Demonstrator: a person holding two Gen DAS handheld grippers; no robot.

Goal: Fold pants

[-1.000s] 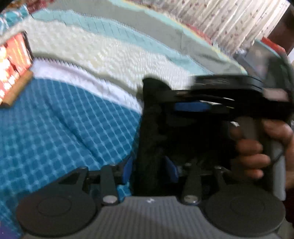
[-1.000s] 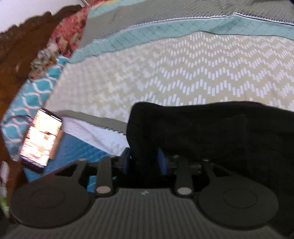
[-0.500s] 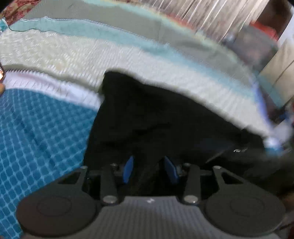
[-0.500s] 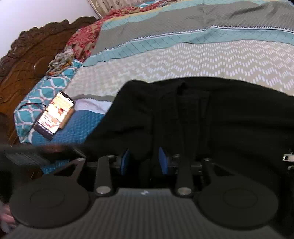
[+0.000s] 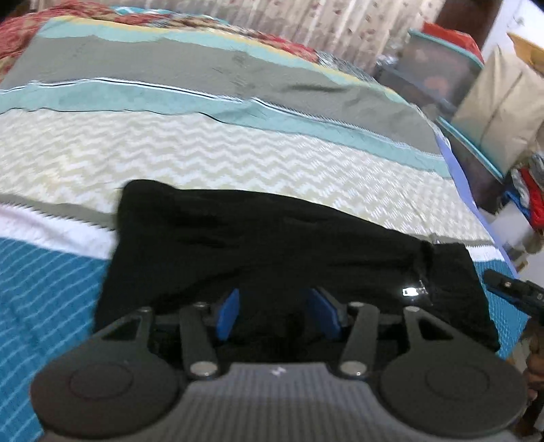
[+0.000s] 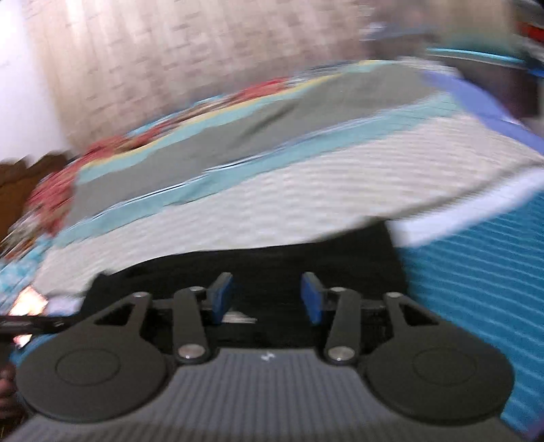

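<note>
Folded black fabric pants [image 5: 272, 244] are lying across the striped, chevron-patterned quilted bedspread [image 5: 238, 159]. Left gripper [image 5: 277, 314] and right gripper [image 6: 267, 297] are both hovering at the near edge, jaws spread wide, gripping nothing.

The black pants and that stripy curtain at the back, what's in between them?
In the left wrist view, only the bedspread lies between the black pants and the curtain: zigzag cream, then teal, grey and red bands. Nothing else rests there.

A home bedroom: a bed under a striped, zigzag-patterned quilt [image 5: 238, 156] fills the room, floral curtains [image 5: 323, 27] hang at the far side, a carved wooden headboard [image 6: 20, 176] stands left.
</note>
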